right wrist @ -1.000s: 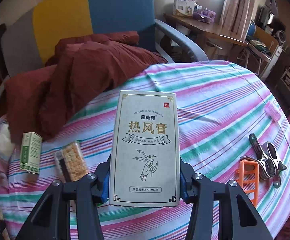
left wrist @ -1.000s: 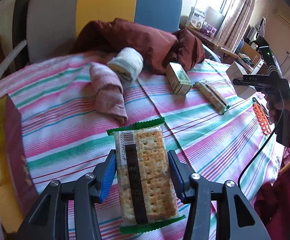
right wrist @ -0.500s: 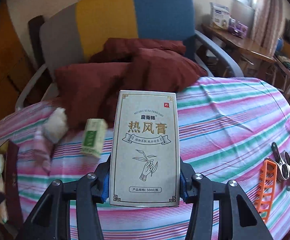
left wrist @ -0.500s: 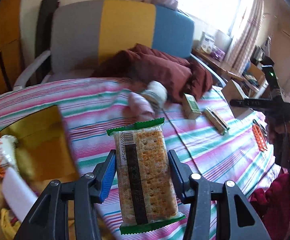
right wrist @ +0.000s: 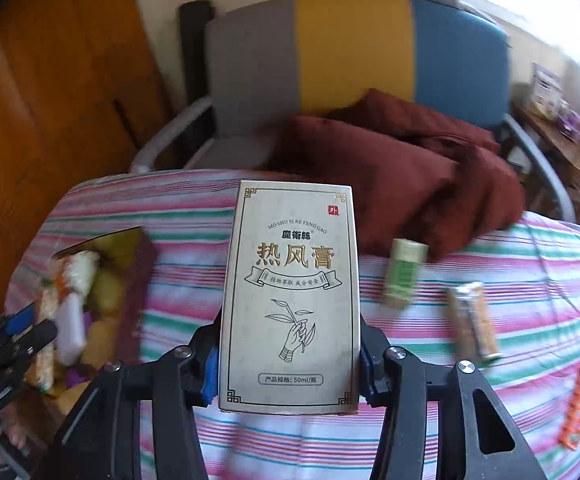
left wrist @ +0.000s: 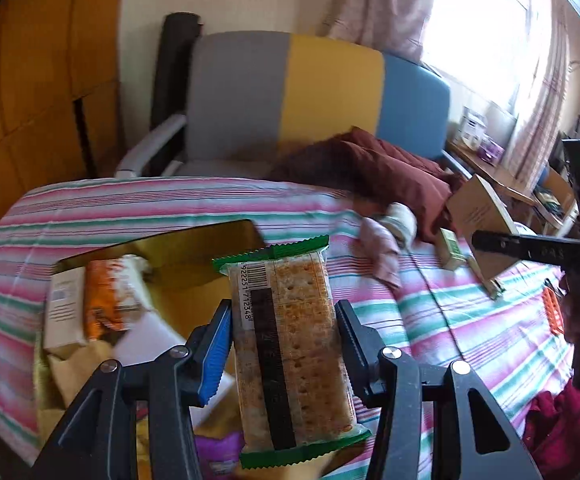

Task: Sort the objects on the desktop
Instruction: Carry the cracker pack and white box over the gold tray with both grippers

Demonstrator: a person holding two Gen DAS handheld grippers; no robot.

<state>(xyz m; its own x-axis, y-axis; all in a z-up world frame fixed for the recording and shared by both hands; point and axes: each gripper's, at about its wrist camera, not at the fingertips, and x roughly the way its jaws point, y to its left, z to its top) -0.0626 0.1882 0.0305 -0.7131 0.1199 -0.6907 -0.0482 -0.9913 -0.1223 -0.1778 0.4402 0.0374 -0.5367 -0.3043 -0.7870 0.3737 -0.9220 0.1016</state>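
Observation:
My left gripper (left wrist: 282, 344) is shut on a cracker packet (left wrist: 290, 340) with green ends, held above a gold-lined open box (left wrist: 194, 264) full of snack packs and small boxes. My right gripper (right wrist: 288, 356) is shut on a cream medicine box (right wrist: 290, 292) with Chinese print, held above the striped tablecloth (right wrist: 489, 420). The gold-lined box (right wrist: 130, 292) lies to its left, where the left gripper (right wrist: 22, 332) also shows. On the cloth remain a small green box (right wrist: 403, 272), a second cracker packet (right wrist: 473, 324), rolled socks (left wrist: 385, 248) and an orange clip (right wrist: 577, 408).
A dark red cushion (right wrist: 389, 168) lies on the table's far edge, in front of a grey, yellow and blue chair (right wrist: 349, 48). A wooden wall (right wrist: 50, 120) is at the left. A desk with boxes (left wrist: 481, 140) stands at the right by the window.
Both grippers have swung left with their loads. The gold-lined box has come into full view under the left gripper and into the right wrist view's left side.

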